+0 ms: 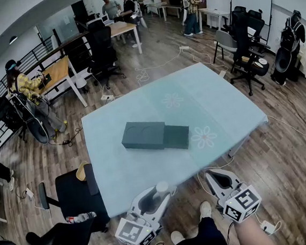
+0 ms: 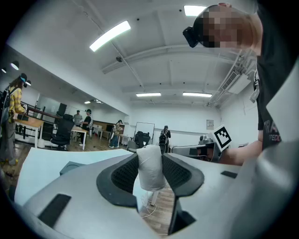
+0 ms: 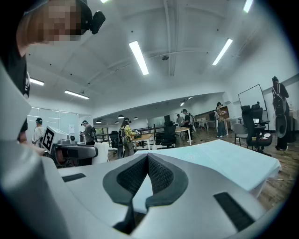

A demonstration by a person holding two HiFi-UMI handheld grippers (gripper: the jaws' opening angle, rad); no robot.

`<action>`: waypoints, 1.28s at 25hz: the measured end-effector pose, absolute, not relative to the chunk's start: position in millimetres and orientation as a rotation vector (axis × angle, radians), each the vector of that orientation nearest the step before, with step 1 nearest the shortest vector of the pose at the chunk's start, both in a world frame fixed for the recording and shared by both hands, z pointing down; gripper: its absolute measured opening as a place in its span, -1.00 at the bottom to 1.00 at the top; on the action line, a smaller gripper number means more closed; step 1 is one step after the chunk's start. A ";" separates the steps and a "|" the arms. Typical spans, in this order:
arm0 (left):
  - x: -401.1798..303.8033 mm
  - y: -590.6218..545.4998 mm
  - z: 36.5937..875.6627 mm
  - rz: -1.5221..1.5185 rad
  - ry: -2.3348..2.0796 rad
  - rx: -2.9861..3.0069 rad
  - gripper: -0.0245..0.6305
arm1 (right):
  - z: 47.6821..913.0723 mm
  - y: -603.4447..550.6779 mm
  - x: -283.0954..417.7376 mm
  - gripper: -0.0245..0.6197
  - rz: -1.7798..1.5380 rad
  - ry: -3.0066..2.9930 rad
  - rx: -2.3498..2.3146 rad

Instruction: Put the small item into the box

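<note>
Left claw [image 2: 150, 159] pinches a small white cylindrical roll [image 2: 150, 173] at mid-height. It looks light and slightly soft. Right claw [image 3: 147, 161] closed, empty.

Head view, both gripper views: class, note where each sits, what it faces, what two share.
Head view: head-mounted, looks down at pale blue table, dark grey box; forearms, shoes show.
Left gripper view: rides left gripper, jaws clamping small white cylinder; shirt shows.
Right gripper view: rides right gripper, jaws shut, empty; shirt shows.
Shared: the table.
</note>
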State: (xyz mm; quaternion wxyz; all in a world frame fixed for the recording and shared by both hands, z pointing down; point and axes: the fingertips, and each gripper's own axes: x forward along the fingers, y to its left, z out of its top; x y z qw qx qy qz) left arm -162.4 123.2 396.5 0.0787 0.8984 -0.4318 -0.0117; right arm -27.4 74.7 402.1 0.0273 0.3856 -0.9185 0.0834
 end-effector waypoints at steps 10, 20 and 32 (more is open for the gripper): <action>-154.2 125.9 393.1 -0.030 -1.295 2.694 -0.36 | 395.2 76.9 -21.6 -0.87 0.240 -2.849 1.178; -150.6 124.6 392.8 -0.019 -1.311 2.696 -0.37 | 390.2 76.0 -18.9 -0.87 0.249 -2.891 1.161; -141.8 114.3 390.5 -0.007 -1.333 2.688 -0.37 | 387.6 59.1 -10.0 -0.87 0.263 -2.914 1.155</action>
